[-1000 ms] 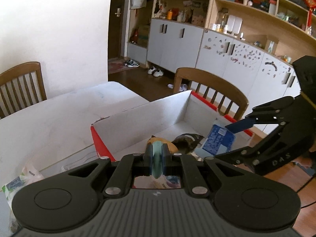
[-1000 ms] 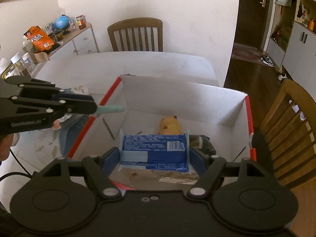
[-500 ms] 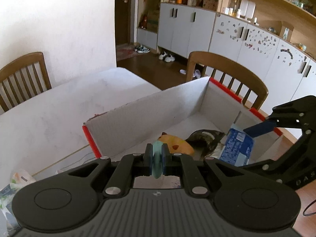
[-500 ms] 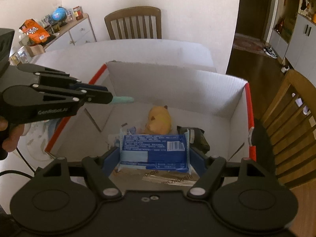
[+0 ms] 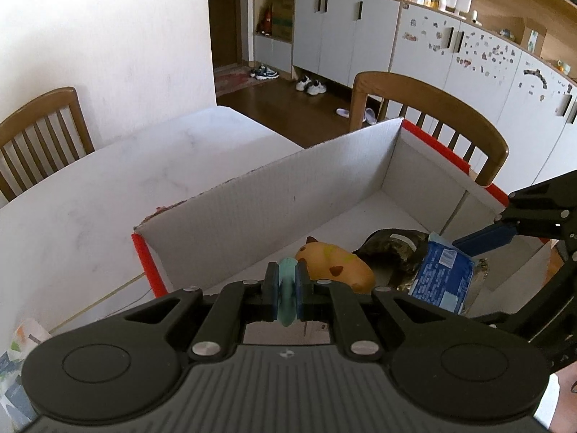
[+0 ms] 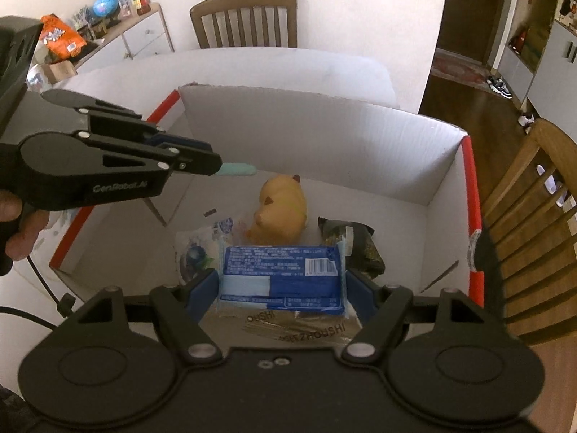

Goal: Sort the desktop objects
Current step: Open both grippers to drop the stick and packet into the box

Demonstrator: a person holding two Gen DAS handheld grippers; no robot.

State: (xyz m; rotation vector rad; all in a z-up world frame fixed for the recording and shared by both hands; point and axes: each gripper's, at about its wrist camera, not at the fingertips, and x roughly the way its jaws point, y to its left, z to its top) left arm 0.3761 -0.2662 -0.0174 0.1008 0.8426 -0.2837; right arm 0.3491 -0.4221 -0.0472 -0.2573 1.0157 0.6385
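My right gripper (image 6: 282, 283) clamps a blue packet (image 6: 283, 274) low over the white box (image 6: 317, 133); my left gripper (image 5: 287, 287) pinches a slim teal piece (image 5: 287, 296) above the box's near side. Inside the box lie a yellow hamster toy (image 6: 283, 207), a dark pouch (image 6: 355, 243) and clear wrappers (image 6: 196, 249), just beyond the packet.

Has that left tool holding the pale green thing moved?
Yes. The left tool has moved from outside the box's red edge to over its inside.

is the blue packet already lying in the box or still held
Held. The right gripper is shut on the blue packet, its pads pressing both ends, above the items in the box.
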